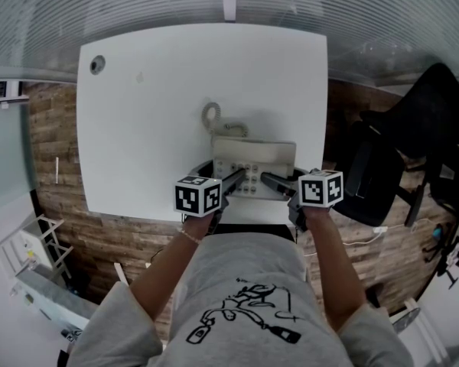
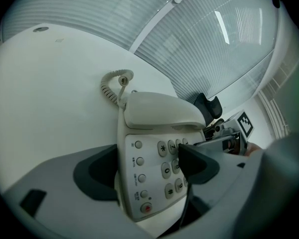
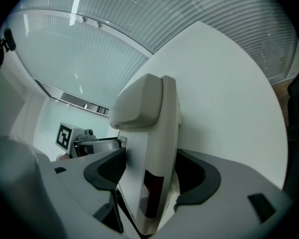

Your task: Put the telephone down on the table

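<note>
A beige desk telephone lies on the white table near its front edge, with the handset on its cradle and the coiled cord behind it. My left gripper stands open around its front left part. In the left gripper view one pad hangs over the keypad and the other pad sits just off the telephone's left edge. My right gripper is shut on the telephone's right side, its pads against the face and the underside.
A round cable hole sits at the table's far left corner. A black office chair stands right of the table. A white rack is on the floor at the lower left. A ribbed glass wall runs behind the table.
</note>
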The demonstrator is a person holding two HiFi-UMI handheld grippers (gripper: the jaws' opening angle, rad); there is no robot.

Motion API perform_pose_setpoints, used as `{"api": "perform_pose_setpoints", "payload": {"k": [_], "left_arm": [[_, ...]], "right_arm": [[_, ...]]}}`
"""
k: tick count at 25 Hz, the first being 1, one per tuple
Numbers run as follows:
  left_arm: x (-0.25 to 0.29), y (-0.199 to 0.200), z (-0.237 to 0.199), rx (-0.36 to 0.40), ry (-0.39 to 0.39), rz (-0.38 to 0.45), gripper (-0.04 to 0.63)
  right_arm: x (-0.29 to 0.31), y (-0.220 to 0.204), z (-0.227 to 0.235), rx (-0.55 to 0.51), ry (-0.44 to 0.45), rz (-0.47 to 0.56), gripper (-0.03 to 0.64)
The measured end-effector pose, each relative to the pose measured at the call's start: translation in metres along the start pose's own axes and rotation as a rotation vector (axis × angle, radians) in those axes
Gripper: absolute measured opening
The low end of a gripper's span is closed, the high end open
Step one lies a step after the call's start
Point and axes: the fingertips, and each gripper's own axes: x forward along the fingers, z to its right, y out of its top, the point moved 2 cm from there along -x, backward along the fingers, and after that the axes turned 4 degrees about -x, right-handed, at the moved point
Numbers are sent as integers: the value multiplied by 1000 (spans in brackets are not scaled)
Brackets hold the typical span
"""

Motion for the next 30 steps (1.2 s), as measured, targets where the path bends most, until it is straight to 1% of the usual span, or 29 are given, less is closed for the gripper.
{"api": "perform_pose_setpoints", "payload": {"k": [4,19,25,30], "left_arm": [[-1,0,-1,3,19,-2,374],[-2,-1,-1,2,44,-16,377],[-4,-2,-2,39,77,-12,376],[-4,-4,-5,40,79,-18,371]], "right_arm": [[1,0,0,5,-2,-1,321],[0,-2,-1,3,-27,-3,321],[1,-3,-2,-15,-51,-5,321],[2,-4,-1,-23,-70,-9,321]]}}
